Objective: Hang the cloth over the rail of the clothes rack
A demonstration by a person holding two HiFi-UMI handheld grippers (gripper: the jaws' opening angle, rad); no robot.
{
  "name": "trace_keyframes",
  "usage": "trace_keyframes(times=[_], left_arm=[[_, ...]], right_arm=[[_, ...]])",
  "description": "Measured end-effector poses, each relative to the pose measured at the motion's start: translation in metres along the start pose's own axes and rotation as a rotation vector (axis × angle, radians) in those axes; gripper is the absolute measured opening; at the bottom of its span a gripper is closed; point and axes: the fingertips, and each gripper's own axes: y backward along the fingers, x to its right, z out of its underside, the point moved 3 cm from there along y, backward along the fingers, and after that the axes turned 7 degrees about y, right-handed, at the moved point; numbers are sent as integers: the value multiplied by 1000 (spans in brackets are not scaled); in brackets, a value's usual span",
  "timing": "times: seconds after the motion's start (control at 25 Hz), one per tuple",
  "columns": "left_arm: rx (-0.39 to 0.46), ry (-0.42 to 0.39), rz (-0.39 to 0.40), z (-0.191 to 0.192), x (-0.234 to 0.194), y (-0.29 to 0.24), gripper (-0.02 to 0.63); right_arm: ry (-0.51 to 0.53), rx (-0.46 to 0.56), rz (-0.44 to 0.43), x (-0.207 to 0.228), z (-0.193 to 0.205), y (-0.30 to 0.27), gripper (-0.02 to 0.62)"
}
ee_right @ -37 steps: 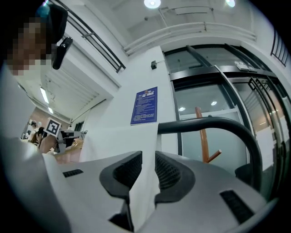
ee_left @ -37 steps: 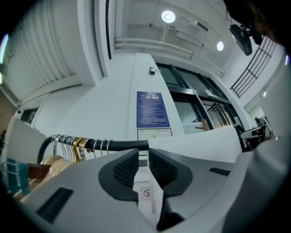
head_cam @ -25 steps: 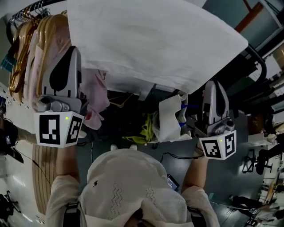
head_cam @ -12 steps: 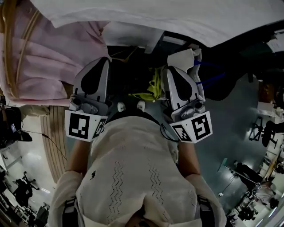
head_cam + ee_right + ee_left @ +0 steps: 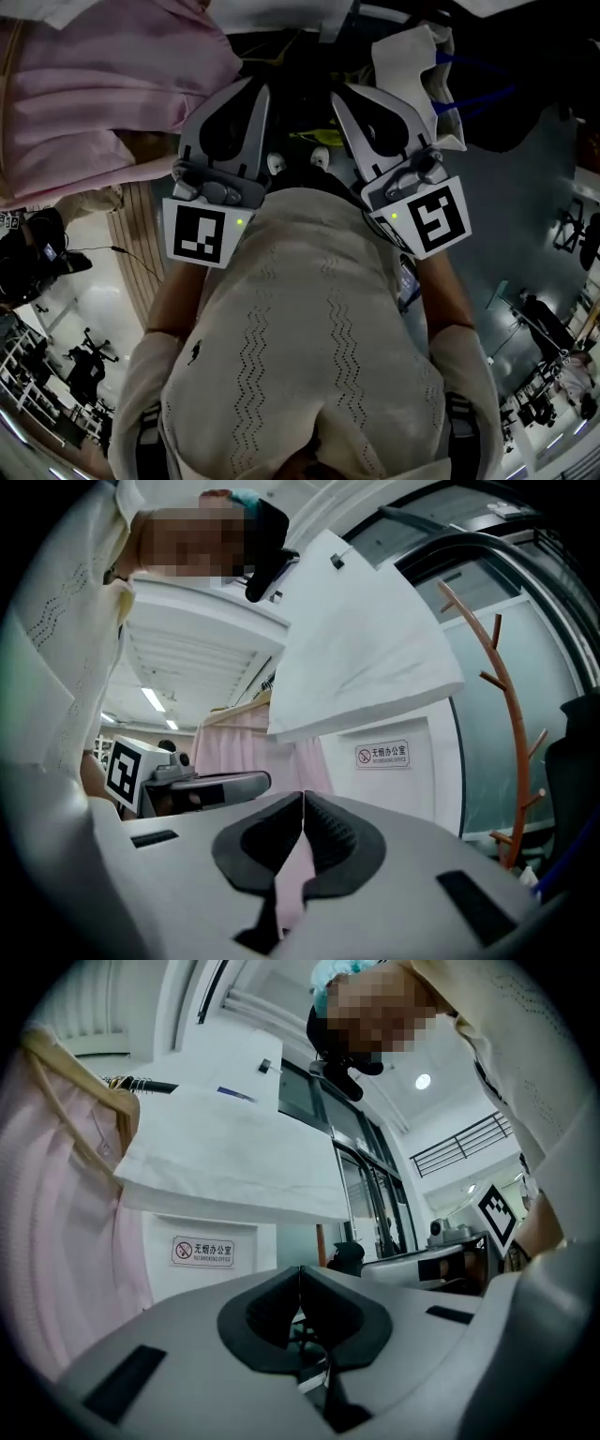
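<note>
The fingers of my left gripper [image 5: 300, 1271] are pressed together pad to pad with nothing between them. The fingers of my right gripper [image 5: 302, 799] are shut the same way and hold nothing; only pink background shows through the slot beneath the pads. Neither pair touches the white cloth [image 5: 234, 1157]. It is draped over the dark rail [image 5: 155, 1086] of the clothes rack, up ahead of both grippers and well apart from them, its lower edge hanging free in a slanted line.

Just beside the cloth on the same rail hang pink garments [image 5: 56, 1241], one of them on a pale wooden hanger [image 5: 80, 1077]. On the white wall behind, below the cloth's edge, is a small no-smoking sign [image 5: 202, 1252]. In the right gripper view a reddish-brown coat stand [image 5: 502, 696] rises on the far side of the cloth.

From the head view, both grippers sit close in front of my chest, side by side and pointing away from me. Their marker cubes [image 5: 202, 234] lie against my cream knit sweater [image 5: 309, 356].
</note>
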Motion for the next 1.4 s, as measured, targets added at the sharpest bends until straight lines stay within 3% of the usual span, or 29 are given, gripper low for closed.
trace_keyframes(times=[0.2,0.36,0.64,0.88,1.16,1.4], left_arm=[[-28,20,11,9,-3,14,12],[-34,56,34,11,22,30,12],[-53,54,53,26,-10,-18,12],[-71,71,36,41,-13,-42,12],[-51,69,21,39,-2,5,12],[-56,45,6,35,4,10,12]], right_arm=[[-51,29,40,-7,-2,0,18],[-25,11,32,-21,-4,23,18],[-6,-9,2,18,5,-23,18],[-28,-23,8,42,16,-28,18],[-32,-30,-13,-6,20,-10,18],[-26,-35,-20,-6,17,-4,18]])
